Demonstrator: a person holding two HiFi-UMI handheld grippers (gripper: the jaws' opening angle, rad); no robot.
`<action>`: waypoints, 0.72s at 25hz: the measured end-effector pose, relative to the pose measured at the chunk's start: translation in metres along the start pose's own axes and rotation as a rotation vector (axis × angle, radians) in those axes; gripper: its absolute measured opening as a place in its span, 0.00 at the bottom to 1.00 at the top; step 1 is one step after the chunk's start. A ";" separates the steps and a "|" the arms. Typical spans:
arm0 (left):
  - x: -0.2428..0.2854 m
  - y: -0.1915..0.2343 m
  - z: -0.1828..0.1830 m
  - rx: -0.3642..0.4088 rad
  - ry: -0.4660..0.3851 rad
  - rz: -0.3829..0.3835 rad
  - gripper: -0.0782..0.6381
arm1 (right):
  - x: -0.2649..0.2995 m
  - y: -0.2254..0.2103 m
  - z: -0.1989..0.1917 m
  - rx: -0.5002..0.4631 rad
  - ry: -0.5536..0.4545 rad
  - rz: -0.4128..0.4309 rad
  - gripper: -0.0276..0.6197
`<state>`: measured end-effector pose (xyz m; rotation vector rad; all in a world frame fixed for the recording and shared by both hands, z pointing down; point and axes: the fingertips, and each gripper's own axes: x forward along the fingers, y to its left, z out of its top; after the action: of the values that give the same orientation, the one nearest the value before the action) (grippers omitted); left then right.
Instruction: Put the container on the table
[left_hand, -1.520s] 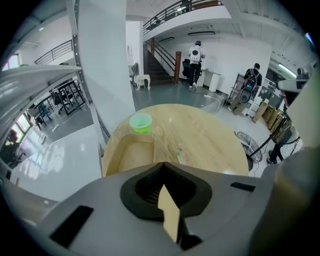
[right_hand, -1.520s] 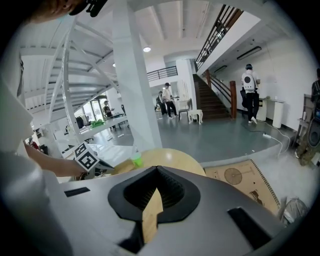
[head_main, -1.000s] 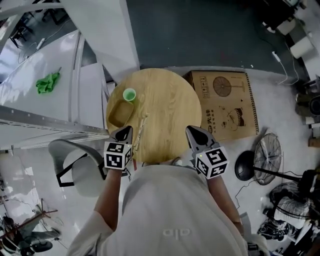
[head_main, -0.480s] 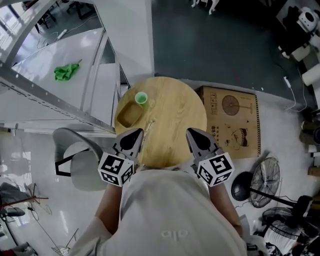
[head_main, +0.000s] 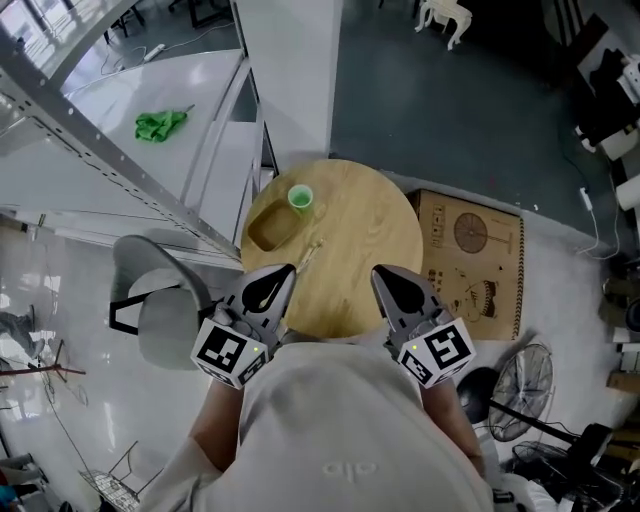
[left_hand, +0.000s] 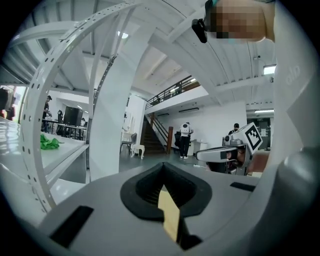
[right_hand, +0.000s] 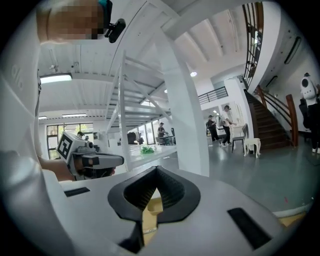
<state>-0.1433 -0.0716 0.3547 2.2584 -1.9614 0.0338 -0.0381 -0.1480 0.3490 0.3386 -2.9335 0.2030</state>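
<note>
Above the table (head_main: 360, 230), left tongs (head_main: 278, 278) and right tongs (head_main: 385, 277), both clenched empty, have risen since before

Counter (head_main: 365, 235): pale wood, matt, fine grain. Container (head_main: 268, 227): tan, matt. Cup (head_main: 300, 197): smooth green plastic. Box (head_main: 478, 262): brown cardboard (printed). Floor (head_main: 60, 300): glossy white.

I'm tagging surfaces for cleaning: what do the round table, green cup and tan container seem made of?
Round table: wood or veneer, matte; grain lines show. Green cup: probably plastic; uniform bright colour. Tan container: unclear, wood or plastic; matches the table's colour.
</note>
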 end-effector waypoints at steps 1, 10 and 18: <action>-0.002 -0.001 0.002 0.001 -0.007 0.004 0.13 | 0.000 0.002 0.002 -0.005 -0.004 0.010 0.08; -0.009 0.001 0.002 0.007 -0.016 0.009 0.13 | 0.003 0.015 -0.003 -0.064 0.023 0.022 0.08; -0.005 0.006 0.001 0.005 -0.011 0.011 0.13 | 0.001 0.014 -0.009 -0.058 0.037 -0.011 0.08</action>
<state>-0.1501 -0.0678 0.3540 2.2558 -1.9808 0.0275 -0.0408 -0.1332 0.3565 0.3386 -2.8939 0.1212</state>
